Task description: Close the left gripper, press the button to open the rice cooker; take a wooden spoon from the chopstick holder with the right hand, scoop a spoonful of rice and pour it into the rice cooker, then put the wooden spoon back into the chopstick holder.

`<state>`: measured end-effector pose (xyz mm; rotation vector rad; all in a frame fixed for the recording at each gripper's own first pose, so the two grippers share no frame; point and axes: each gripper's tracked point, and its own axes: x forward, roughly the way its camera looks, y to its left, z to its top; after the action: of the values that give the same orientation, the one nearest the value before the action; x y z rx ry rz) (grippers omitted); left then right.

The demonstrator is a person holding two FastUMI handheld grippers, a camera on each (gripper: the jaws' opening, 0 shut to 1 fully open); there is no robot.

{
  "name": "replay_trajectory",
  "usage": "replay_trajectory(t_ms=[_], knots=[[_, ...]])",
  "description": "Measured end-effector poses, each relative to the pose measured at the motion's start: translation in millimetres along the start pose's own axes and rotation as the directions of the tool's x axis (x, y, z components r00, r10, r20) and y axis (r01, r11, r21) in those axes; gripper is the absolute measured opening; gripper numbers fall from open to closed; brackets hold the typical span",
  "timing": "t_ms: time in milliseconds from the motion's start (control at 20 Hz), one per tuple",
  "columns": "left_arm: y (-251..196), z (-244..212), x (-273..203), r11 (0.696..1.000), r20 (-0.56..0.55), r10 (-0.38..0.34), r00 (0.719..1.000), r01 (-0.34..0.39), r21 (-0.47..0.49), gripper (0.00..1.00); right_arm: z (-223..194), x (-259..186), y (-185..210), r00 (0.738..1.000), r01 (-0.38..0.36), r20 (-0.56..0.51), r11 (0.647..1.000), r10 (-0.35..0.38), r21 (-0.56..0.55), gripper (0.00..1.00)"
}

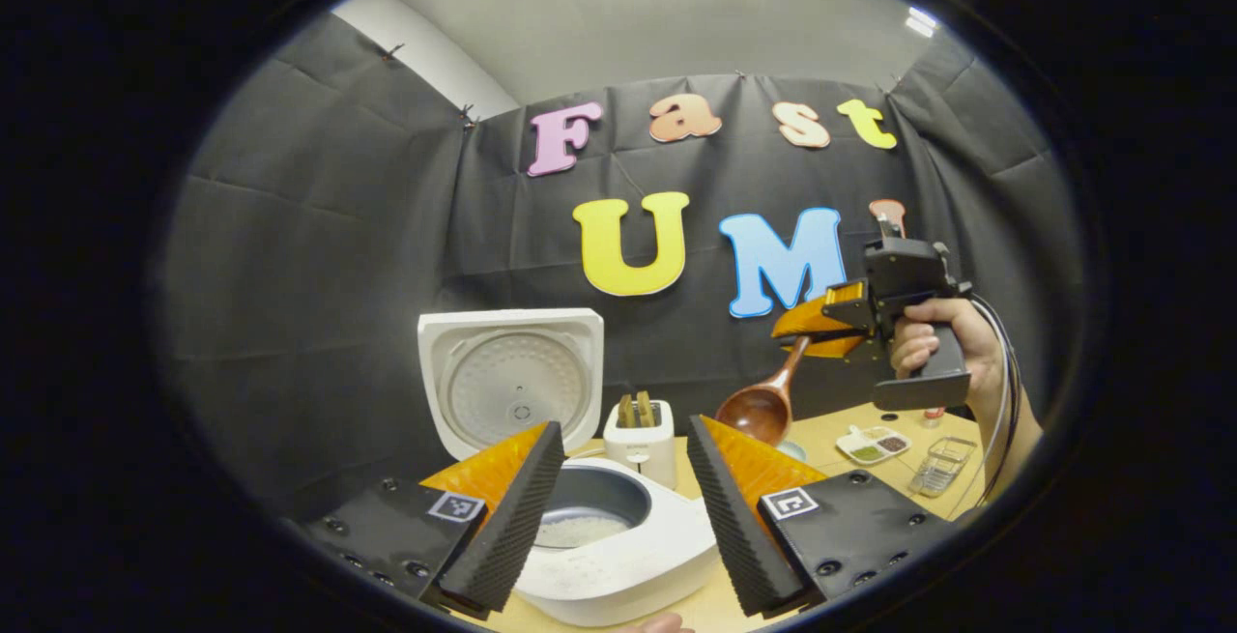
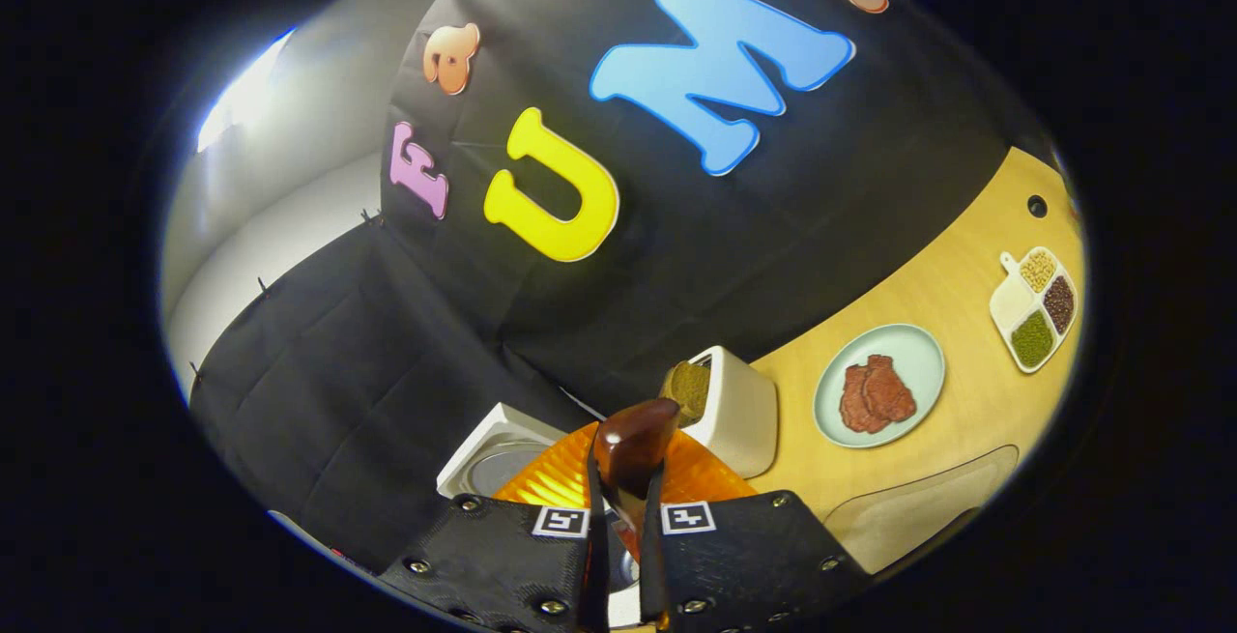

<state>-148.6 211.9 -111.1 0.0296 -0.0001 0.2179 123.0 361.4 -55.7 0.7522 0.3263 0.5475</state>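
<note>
Wooden spoon hung at centre right of the left gripper view, handle clamped in your right gripper, bowl tipped down, likely carrying it toward the rice cooker at bottom centre, whose lid stood raised. Your left gripper sat spread, holding nothing. Pale wooden tabletop; black cloth walls.

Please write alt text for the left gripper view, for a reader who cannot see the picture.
The right gripper, held in a hand, grips a wooden spoon in the air right of an open rice cooker with rice in its pot. The left gripper is open in front of the cooker, and a toaster stands behind it.
</note>
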Motion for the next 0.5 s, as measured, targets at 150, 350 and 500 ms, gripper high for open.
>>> replay_trajectory(t_ms=[150, 350, 500], knots=[[11.2, -0.1, -3.1, 1.000, 0.001, 0.013, 1.000, -0.013, 0.003, 0.92, -29.8, 29.9, 37.9, 0.998, -0.042, -0.058, 0.998, 0.039, -0.052, 0.13], [29.9, -2.0, -2.8, 0.999, -0.007, 0.032, 0.999, -0.032, -0.015, 0.88, -59.6, 61.8, 70.1, 0.994, -0.075, -0.081, 0.992, 0.067, -0.100, 0.12], [41.6, -1.0, -7.4, 0.999, 0.003, 0.046, 0.999, -0.046, -0.027, 0.85, -74.5, 79.2, 82.6, 0.995, -0.082, -0.076, 0.985, 0.071, -0.153, 0.13]])
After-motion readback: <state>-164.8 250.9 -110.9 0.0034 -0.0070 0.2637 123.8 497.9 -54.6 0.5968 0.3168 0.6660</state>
